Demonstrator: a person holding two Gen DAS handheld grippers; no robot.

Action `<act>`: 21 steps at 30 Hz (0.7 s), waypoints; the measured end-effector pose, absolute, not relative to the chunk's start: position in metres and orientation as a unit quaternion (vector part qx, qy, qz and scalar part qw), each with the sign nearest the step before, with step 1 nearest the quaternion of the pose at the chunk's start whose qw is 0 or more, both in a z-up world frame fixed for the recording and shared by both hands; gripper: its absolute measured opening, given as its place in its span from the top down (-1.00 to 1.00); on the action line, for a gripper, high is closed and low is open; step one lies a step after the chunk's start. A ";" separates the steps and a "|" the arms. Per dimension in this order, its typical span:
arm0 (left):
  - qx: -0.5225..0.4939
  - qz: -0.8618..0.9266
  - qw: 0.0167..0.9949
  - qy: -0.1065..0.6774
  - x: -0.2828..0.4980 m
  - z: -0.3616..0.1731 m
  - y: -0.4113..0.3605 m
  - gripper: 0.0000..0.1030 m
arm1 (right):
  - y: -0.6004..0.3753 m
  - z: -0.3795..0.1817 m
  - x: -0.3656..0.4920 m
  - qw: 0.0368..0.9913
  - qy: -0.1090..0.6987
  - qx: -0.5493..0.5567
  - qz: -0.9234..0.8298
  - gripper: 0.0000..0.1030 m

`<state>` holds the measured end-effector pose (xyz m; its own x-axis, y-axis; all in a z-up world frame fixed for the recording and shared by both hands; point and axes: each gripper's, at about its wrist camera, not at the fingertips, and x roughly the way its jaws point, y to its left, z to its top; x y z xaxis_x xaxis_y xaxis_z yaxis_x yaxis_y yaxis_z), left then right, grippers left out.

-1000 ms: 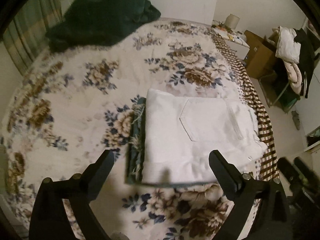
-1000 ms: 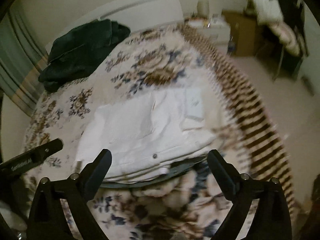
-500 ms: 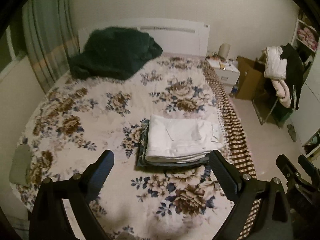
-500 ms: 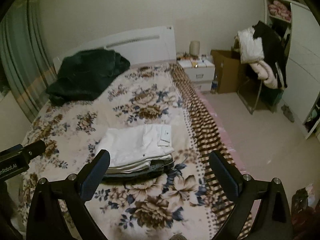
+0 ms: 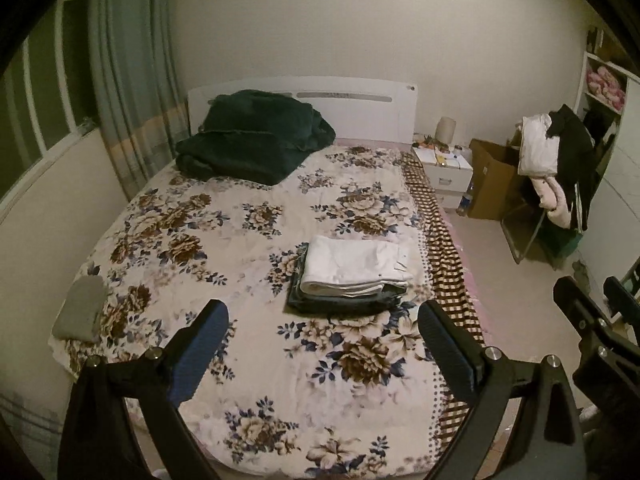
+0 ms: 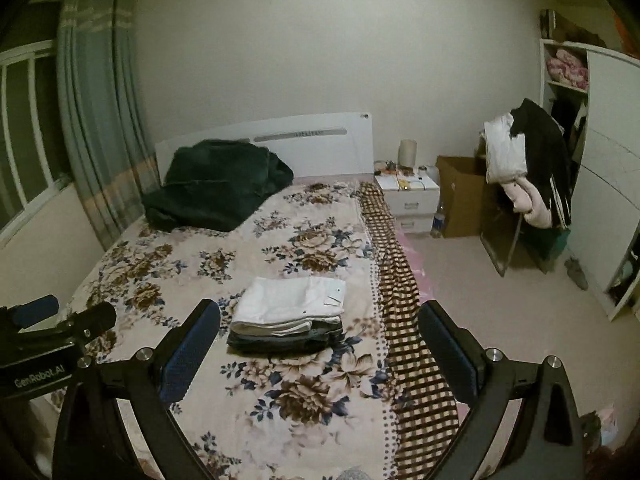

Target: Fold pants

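Note:
Folded white pants [image 5: 352, 266] lie on top of a stack of folded dark pants [image 5: 340, 302] on the floral bed, near its right edge. The stack also shows in the right wrist view, white pants [image 6: 290, 304] above dark ones [image 6: 280, 340]. My left gripper [image 5: 322, 340] is open and empty, held back above the foot of the bed, well short of the stack. My right gripper [image 6: 318, 344] is open and empty, also pulled back from the stack. The left gripper shows at the left edge of the right wrist view [image 6: 60, 324].
A dark green blanket [image 5: 252, 144] lies heaped by the white headboard [image 5: 360, 108]. A grey folded cloth [image 5: 80, 308] sits at the bed's left corner. A nightstand [image 5: 444, 172], cardboard box [image 5: 490, 184] and a chair piled with clothes [image 5: 556, 168] stand right of the bed.
Both grippers have pulled up and back from the stack, which now looks small and far. The folded pants stay where they were.

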<state>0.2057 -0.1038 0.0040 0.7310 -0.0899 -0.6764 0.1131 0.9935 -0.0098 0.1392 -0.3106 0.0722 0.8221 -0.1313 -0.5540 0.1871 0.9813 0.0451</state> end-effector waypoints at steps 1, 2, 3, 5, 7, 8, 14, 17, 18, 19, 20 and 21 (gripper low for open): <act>0.017 -0.052 0.932 0.358 0.198 0.009 -0.104 -0.88 | -0.310 0.079 0.131 0.954 0.283 0.047 -0.083 -0.96; 0.019 -0.049 0.934 0.354 0.192 0.013 -0.103 -0.88 | -0.310 0.086 0.122 0.955 0.281 0.044 -0.083 -0.96; 0.021 -0.048 0.935 0.351 0.188 0.016 -0.103 -0.88 | -0.310 0.092 0.114 0.956 0.279 0.042 -0.084 -0.96; 0.023 -0.043 0.937 0.345 0.182 0.021 -0.100 -0.99 | -0.309 0.105 0.097 0.957 0.274 0.041 -0.088 -1.00; 0.019 -0.042 0.939 0.342 0.178 0.026 -0.096 -1.00 | -0.306 0.115 0.089 0.957 0.273 0.042 -0.088 -1.00; 0.019 -0.043 0.939 0.341 0.176 0.028 -0.095 -1.00 | -0.306 0.118 0.085 0.957 0.272 0.044 -0.088 -1.00; 0.022 -0.055 0.933 0.355 0.176 0.031 -0.087 -1.00 | -0.301 0.126 0.083 0.955 0.279 0.042 -0.095 -1.00; 0.025 -0.052 0.929 0.366 0.180 0.029 -0.083 -1.00 | -0.297 0.125 0.091 0.950 0.295 0.042 -0.090 -1.00; 0.026 -0.051 0.928 0.367 0.181 0.028 -0.082 -1.00 | -0.296 0.126 0.091 0.949 0.299 0.042 -0.090 -1.00; 0.028 -0.049 0.928 0.369 0.183 0.027 -0.080 -1.00 | -0.293 0.124 0.097 0.949 0.301 0.041 -0.089 -1.00; 0.029 -0.050 0.926 0.372 0.183 0.026 -0.079 -1.00 | -0.291 0.124 0.100 0.948 0.302 0.041 -0.089 -1.00; 0.029 -0.052 0.926 0.374 0.183 0.025 -0.078 -1.00 | -0.290 0.123 0.102 0.948 0.303 0.040 -0.090 -1.00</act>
